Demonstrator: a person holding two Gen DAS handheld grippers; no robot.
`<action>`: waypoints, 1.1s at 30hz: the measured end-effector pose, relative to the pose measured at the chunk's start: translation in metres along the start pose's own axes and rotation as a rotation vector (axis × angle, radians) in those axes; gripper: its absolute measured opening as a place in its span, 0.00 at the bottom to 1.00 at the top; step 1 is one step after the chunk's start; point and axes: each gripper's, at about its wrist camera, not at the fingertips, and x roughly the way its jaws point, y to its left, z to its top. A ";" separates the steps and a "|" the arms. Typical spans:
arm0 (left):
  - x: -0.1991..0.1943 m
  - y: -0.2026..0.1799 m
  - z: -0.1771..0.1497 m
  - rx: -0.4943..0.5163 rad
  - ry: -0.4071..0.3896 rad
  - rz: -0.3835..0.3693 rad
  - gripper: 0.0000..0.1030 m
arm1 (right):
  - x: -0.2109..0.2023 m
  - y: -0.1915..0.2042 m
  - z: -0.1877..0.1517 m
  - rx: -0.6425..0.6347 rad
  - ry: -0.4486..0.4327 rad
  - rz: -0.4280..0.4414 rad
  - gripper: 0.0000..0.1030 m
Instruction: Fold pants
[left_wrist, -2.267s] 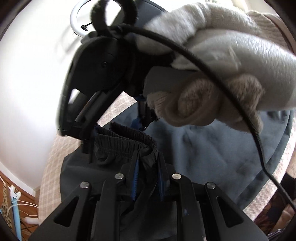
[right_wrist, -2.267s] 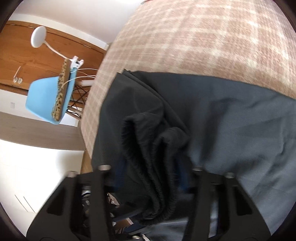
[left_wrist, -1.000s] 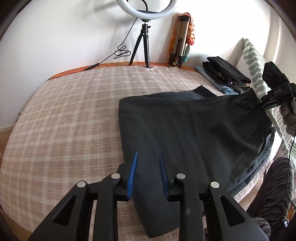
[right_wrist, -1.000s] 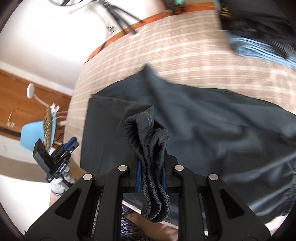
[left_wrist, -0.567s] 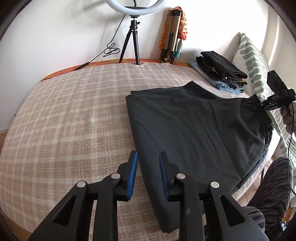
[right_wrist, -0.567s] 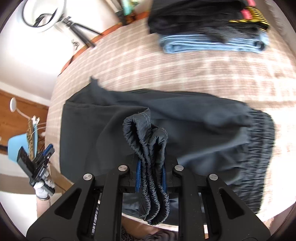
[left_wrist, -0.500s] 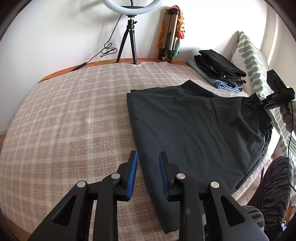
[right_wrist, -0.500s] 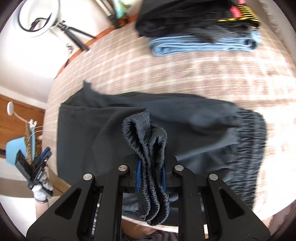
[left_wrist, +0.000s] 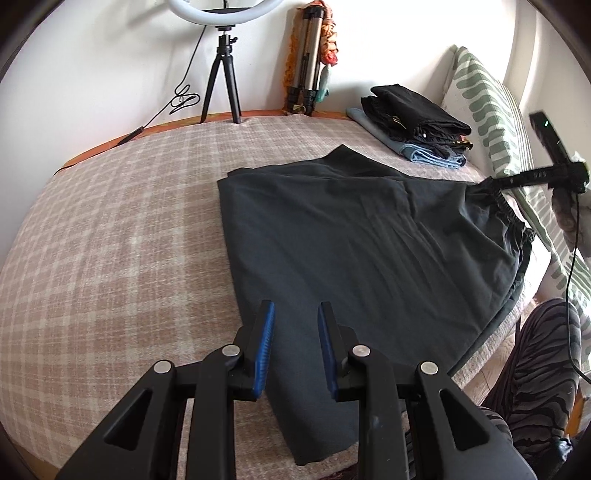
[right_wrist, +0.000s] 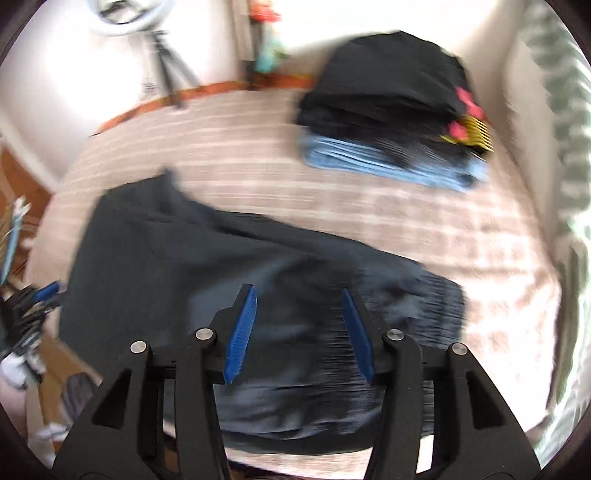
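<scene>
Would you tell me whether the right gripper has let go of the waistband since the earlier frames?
Yes. The right gripper is opening with nothing between its pads; the waistband now lies below on the checked bedspread.

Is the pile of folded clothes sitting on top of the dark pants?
No, the folded clothes sit apart on the checked blanket near the striped pillow, beyond the dark pants.

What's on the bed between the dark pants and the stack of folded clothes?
Nothing: only bare plaid bedspread separates the pants from the stack, clearest in the left wrist view.
</scene>
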 end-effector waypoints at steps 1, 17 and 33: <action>0.002 -0.003 -0.001 0.008 0.006 0.002 0.20 | 0.003 0.007 0.000 -0.019 0.013 0.021 0.49; 0.009 0.012 -0.032 -0.063 0.069 0.080 0.21 | 0.081 0.033 -0.018 -0.043 0.154 0.002 0.50; -0.021 0.004 -0.045 -0.093 0.058 0.140 0.60 | 0.027 0.094 0.008 -0.074 0.044 0.139 0.55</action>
